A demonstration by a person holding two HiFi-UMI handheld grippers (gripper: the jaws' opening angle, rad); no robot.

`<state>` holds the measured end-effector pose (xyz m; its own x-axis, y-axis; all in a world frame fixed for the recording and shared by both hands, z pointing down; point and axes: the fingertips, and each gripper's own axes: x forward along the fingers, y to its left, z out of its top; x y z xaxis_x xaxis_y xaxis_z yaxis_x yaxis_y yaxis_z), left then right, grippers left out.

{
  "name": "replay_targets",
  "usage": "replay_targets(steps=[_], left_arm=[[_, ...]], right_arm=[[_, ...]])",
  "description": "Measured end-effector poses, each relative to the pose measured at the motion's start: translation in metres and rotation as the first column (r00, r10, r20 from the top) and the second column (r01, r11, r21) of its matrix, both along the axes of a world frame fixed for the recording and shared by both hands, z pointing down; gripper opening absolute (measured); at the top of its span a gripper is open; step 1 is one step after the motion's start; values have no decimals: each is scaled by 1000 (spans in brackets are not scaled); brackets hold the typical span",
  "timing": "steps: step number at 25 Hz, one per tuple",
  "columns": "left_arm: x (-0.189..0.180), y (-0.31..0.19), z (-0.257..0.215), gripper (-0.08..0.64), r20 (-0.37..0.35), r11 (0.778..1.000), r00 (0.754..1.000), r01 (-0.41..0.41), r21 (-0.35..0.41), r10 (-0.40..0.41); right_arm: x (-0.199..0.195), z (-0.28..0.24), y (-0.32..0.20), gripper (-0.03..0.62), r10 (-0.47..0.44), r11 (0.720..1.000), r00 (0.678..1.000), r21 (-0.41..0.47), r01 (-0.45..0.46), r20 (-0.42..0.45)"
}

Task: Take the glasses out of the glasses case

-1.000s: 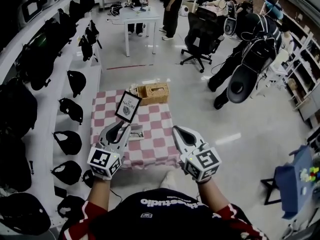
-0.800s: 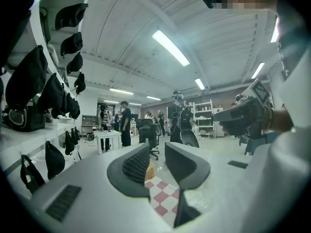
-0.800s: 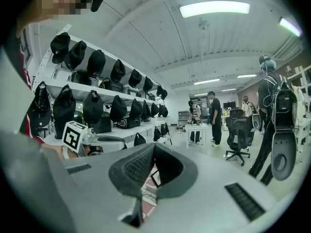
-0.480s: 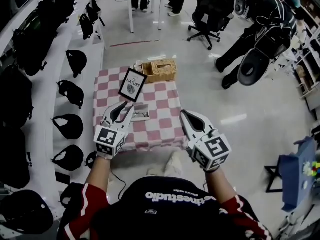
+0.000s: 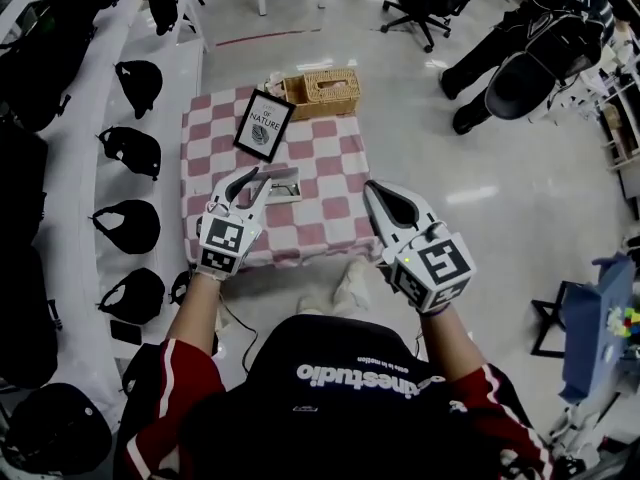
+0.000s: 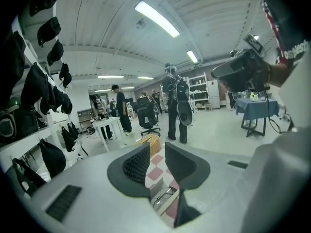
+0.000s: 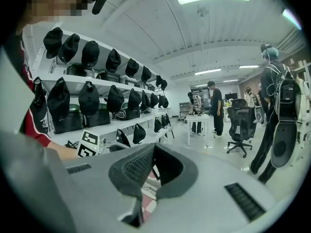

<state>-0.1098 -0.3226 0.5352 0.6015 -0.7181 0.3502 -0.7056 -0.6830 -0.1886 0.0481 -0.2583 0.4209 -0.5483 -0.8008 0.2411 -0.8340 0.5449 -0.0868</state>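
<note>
An open glasses case [image 5: 284, 184] lies on the pink-and-white checked table [image 5: 330, 158], with dark-framed glasses [image 6: 163, 196] resting inside it. My left gripper [image 5: 247, 180] is open and held just above the case's left end, with nothing between its fingers. In the left gripper view the case [image 6: 170, 204] shows below the parted jaws of the left gripper [image 6: 157, 149]. My right gripper [image 5: 387, 194] is shut on nothing and hovers over the table's right front corner. In the right gripper view, the glasses [image 7: 148, 188] appear small beneath the right gripper [image 7: 153, 149].
A framed "OF NATURE" card [image 5: 263, 126] stands behind the case. A wicker tissue box [image 5: 322, 86] sits at the table's far edge. White shelves of black bags [image 5: 130, 228] run along the left. People and office chairs [image 5: 420, 3] are farther back.
The person has stepped up to the table, which now sits closer in view. My left gripper has moved forward over the case's left end. The right gripper has come over the right front corner.
</note>
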Motion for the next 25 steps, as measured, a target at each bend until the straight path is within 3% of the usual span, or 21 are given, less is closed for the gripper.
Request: replay_targets(steps=[11,18,25], left_arm=[[10,-8,85,89,174,991,980,-77,-107,95],[11,-13,135,89,290,982,945,-110,-154,152],[11,-20,179,89,320,968,930,-113,-222,182]], right_arm=[[8,32,-23,3,-3,999,1000,-45,3,-18],[12,44,-29,3,-8,997,1000,-76,6,-23],[21,64,-32,3,18,992,999,-122,-21,-29]])
